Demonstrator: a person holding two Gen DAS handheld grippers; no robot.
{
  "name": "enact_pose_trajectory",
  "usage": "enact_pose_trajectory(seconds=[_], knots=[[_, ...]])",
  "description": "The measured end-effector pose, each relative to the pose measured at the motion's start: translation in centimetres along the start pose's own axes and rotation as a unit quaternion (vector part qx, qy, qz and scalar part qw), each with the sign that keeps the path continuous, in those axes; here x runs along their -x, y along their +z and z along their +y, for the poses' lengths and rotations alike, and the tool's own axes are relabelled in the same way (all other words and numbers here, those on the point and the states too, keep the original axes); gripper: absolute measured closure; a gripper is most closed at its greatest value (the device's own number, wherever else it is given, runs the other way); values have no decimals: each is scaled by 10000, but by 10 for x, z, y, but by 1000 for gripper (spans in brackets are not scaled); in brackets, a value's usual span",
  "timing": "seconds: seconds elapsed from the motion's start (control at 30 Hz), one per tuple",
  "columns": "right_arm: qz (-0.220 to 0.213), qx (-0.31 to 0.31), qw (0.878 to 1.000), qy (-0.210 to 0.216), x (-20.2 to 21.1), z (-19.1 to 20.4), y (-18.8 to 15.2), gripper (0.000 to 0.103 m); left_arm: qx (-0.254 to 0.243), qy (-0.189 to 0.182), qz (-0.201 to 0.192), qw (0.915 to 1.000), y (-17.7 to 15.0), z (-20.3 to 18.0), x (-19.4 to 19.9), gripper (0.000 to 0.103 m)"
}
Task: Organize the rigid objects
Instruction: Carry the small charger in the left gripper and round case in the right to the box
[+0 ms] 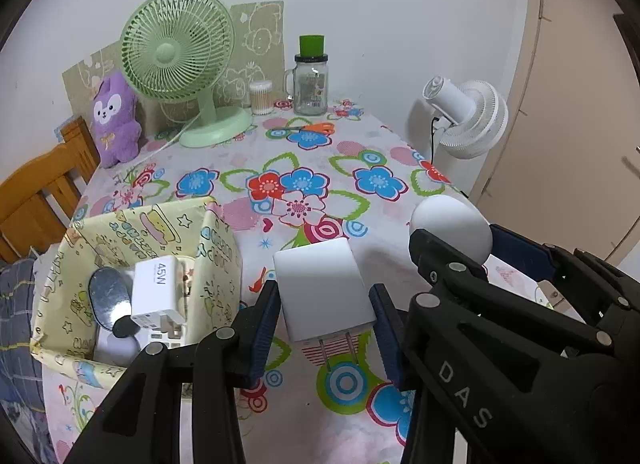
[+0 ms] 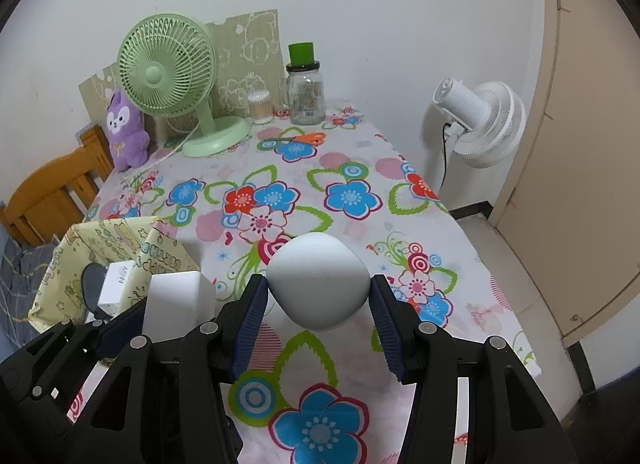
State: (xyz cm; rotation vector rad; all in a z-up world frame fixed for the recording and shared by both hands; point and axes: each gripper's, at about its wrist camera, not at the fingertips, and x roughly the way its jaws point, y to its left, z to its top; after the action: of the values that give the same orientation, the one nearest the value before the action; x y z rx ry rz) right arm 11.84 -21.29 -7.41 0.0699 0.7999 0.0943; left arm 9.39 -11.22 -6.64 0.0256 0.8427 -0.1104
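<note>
My left gripper (image 1: 325,296) is shut on a white plug adapter (image 1: 323,287), held above the flowered tablecloth with its two metal prongs pointing back toward me. My right gripper (image 2: 319,289) is shut on a rounded white object (image 2: 319,279), also lifted off the cloth. In the left wrist view the right gripper (image 1: 452,248) shows at the right with the rounded white object (image 1: 448,224) in it. A yellow patterned box (image 1: 132,232) stands at the left, holding a white 45W charger (image 1: 157,291), a dark oval item (image 1: 110,296) and other small things. The box (image 2: 120,240) and the adapter (image 2: 178,302) show at the lower left in the right wrist view.
A green desk fan (image 1: 178,60), a purple plush toy (image 1: 114,120), a cotton swab jar (image 1: 261,96), a glass jar with a green cap (image 1: 310,80) and orange scissors (image 1: 308,128) stand at the table's far end. A white floor fan (image 1: 468,116) is beyond the right edge, a wooden chair (image 1: 44,188) at the left.
</note>
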Motion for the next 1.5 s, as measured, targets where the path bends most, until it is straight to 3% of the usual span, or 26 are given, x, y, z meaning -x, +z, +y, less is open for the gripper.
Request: enact_pose_trajectory(seconds=[0.7,1.5], knots=[[-334,173,9993,31,38,34,18,48,-5,-18,-296,9996,12,27,41,56],[-291,471,9980,303,25,96,34,48,178,229,-312,9991,19,86,42,56]])
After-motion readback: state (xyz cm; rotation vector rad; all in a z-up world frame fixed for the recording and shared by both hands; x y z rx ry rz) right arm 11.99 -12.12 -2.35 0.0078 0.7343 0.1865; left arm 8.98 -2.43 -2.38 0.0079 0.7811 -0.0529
